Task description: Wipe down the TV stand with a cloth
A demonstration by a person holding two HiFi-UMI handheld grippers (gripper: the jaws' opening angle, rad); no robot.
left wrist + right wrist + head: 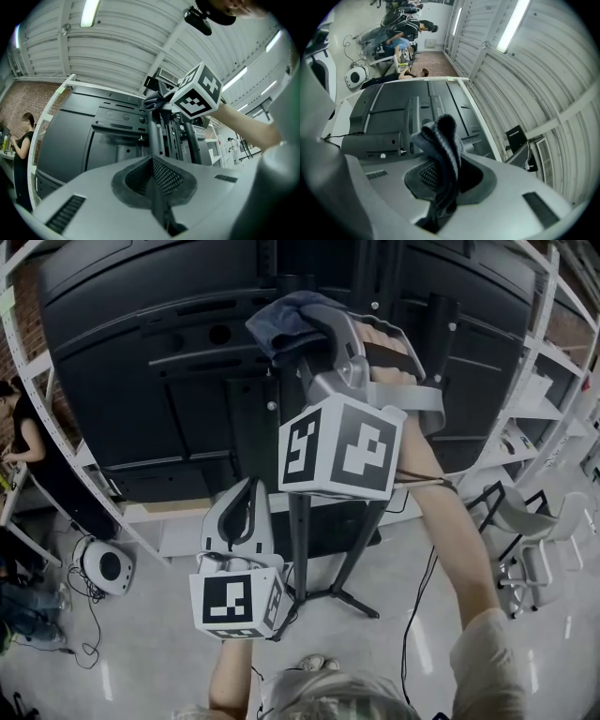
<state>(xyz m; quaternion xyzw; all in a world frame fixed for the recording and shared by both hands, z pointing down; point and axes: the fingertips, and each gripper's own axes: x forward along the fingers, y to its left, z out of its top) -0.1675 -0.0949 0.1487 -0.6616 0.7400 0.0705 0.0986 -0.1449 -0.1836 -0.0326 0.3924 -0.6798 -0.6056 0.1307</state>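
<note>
**Cloth held high on the stand's column, left gripper idle below**

Grey workshop floor lies under you in the head view, with white shelving curving round the dark back of a TV. The TV stand carries it on a black column whose long axis runs from the mount down to splayed legs near your feet. Your right gripper reaches to the upper end of that column, clamped on the blue-grey cloth. Your left gripper hangs lower, just left of the column, so the right one is far nearer the work.

From the left gripper view, the left gripper has its jaws pressed together with nothing between them. The stand rises straight ahead, and the cloth sits at its top beside the right gripper's marker cube.

From the right gripper view, the right gripper pinches the cloth. The folds stand up along the jaws and spill past the tips toward the TV's back. Whether the cloth presses on the column is not clear. Your wipe probably follows the column's length downward.
</note>
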